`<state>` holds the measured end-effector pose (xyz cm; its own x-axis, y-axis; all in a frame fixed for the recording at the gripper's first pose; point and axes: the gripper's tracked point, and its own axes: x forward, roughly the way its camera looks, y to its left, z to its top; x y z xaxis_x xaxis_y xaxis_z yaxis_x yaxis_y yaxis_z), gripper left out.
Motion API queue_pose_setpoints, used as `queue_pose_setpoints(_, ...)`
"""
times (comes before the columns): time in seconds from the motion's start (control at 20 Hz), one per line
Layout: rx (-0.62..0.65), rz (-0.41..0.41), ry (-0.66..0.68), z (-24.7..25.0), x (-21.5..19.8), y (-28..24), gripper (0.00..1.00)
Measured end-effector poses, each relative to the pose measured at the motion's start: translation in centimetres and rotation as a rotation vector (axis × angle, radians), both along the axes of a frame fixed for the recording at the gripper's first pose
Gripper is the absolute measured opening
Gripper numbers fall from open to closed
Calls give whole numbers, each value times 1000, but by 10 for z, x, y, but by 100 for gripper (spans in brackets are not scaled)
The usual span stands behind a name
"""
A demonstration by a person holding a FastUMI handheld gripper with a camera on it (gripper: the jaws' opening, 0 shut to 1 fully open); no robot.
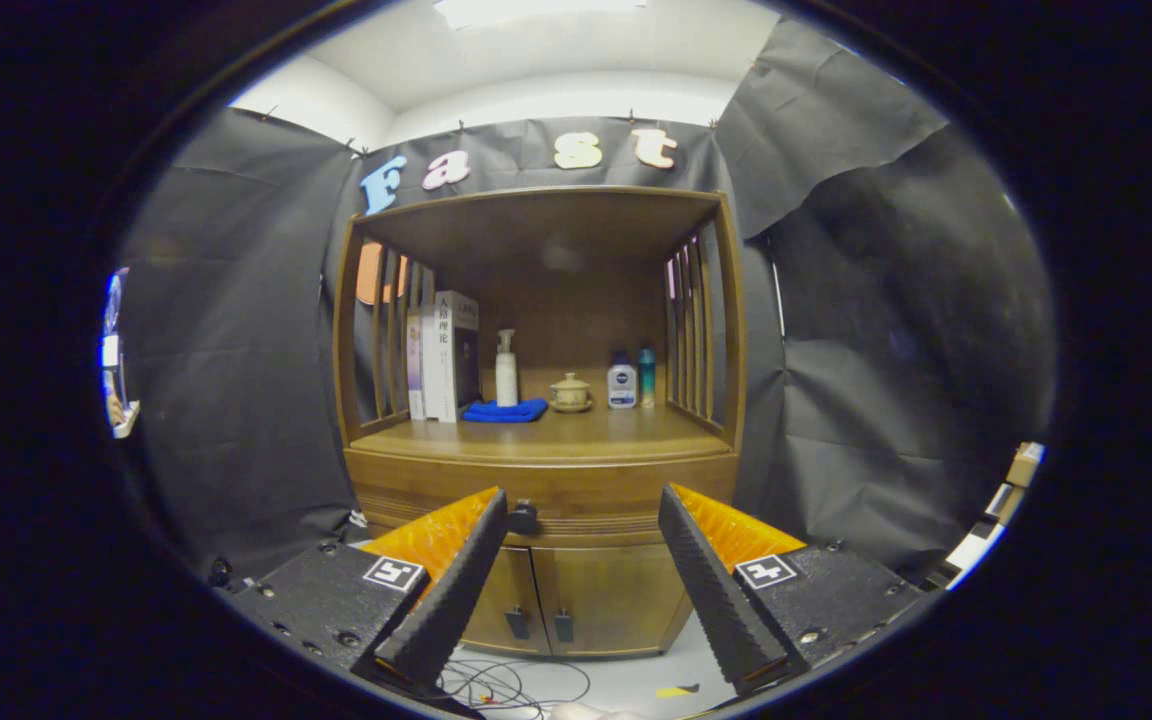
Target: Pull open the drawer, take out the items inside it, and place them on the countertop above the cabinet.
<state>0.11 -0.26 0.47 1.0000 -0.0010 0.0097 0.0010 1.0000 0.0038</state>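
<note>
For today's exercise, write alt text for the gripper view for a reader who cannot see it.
The hand-held gripper is open, fingers apart, facing a wooden cabinet with its drawer shut. On the countertop beyond stand books, a pump bottle, a blue cloth, a small pot and two bottles.

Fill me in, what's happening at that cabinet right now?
A person's handheld gripper faces the wooden cabinet, fingers open and holding nothing. The drawer under the countertop looks closed, its small dark knob just beside one finger. On the countertop sit upright books, a white pump bottle on a folded blue cloth, a small lidded ceramic pot and two small bottles. Nothing has been taken out yet.
</note>
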Motion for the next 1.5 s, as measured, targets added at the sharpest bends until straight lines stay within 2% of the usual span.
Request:
queue_pose_setpoints(0.4, 7, 12, 11, -7, 41, 14, 99)
queue_pose_setpoints(0.9, -40, 65, 52, -55, 141, 62, 98)
queue_pose_setpoints(1.25, -47, 32, 115, -96, 195, 68, 98)
queue_pose_setpoints(1.45, -73, 26, 143, -113, 211, 68, 98)
queue_pose_setpoints(1.5, -82, 23, 148, -116, 214, 68, 96)
